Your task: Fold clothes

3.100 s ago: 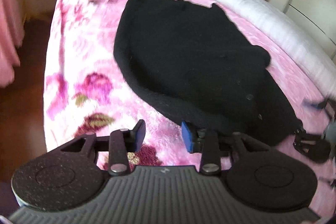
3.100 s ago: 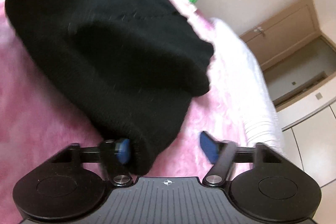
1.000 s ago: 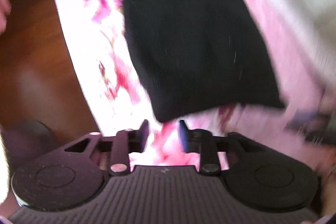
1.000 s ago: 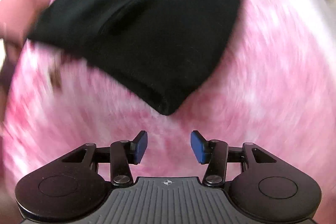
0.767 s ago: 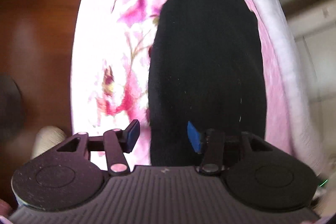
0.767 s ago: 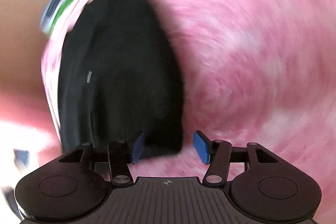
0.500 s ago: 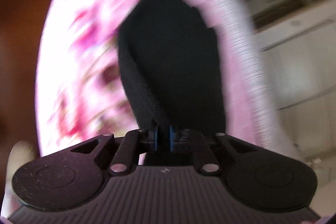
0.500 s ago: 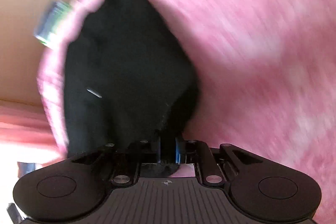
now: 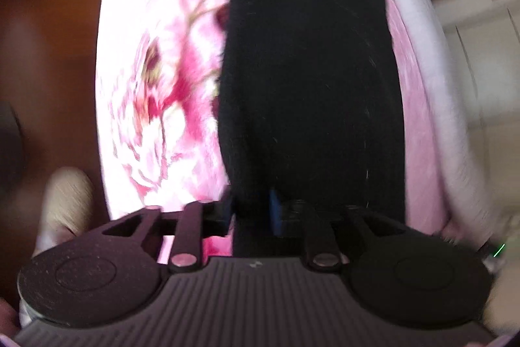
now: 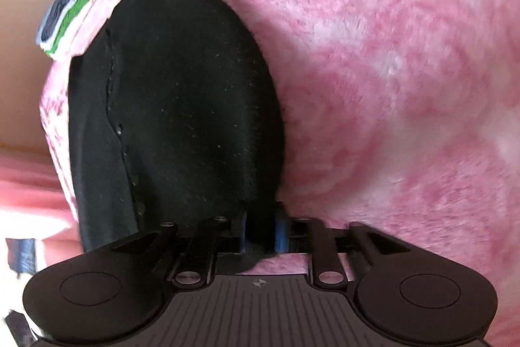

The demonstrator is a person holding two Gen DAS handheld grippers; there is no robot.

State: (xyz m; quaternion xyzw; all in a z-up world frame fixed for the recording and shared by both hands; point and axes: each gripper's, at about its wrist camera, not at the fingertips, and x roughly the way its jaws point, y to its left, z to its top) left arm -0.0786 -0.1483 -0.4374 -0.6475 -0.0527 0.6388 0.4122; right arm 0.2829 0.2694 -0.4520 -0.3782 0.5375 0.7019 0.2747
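Note:
A black knit garment (image 9: pixel 308 70) lies lengthwise on a pink floral bedspread (image 9: pixel 156 80). My left gripper (image 9: pixel 252 210) is shut on the garment's near left corner, blue pads pinching the thick edge. In the right wrist view the same black garment (image 10: pixel 182 93) stretches away, with a seam and small buttons along its left side. My right gripper (image 10: pixel 261 233) is shut on its near right corner, just above the pink bedspread (image 10: pixel 390 70).
A stack of folded clothes (image 10: pixel 63 18), green, white and blue, sits at the far end of the bed. A white quilt (image 9: pixel 432 86) runs along the bed's right side. Wooden floor (image 9: pixel 42 54) lies left of the bed; cabinets (image 9: pixel 481 47) stand at right.
Both grippers came down onto the garment's near corners and closed on them within the last second. Since then the garment edge is held and the views have shifted slightly.

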